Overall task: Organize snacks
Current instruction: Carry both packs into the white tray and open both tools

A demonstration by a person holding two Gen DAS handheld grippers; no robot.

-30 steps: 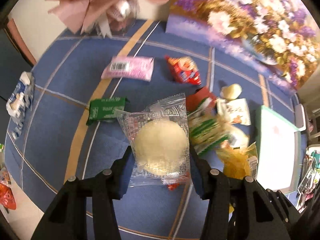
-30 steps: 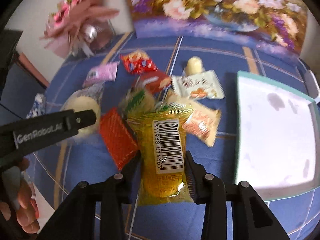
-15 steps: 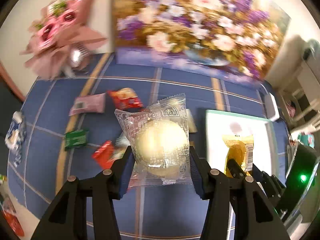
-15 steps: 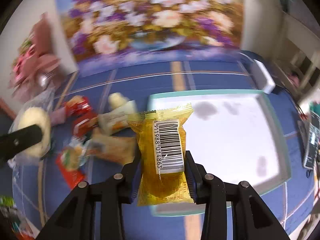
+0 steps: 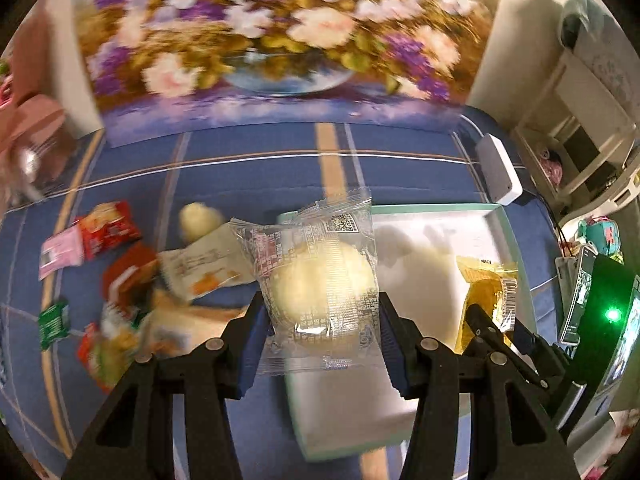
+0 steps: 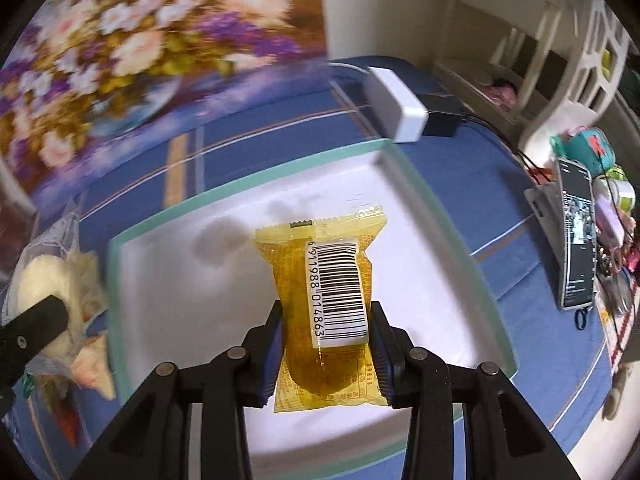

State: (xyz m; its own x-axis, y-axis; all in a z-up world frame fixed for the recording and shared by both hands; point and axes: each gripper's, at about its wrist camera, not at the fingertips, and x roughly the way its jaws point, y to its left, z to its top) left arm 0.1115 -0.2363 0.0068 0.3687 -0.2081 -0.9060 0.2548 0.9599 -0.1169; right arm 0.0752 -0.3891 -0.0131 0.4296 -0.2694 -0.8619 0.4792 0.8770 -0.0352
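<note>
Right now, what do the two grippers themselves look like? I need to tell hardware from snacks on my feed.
Both match: the left gripper and right gripper are matte black plastic, each with angular linkage arms that splay out in a V, silver round pivot screws at the joints, and ribbed dark blue pads lining the finger insides. No cables, sleeves or lettering show now.

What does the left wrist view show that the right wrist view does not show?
Only the left wrist view shows the red packet, the pink packet and the green packet on the blue cloth. Only the right wrist view shows the phone. Both show the tray, the yellow packet in the right gripper, and the clear-wrapped bun in the left gripper.
</note>
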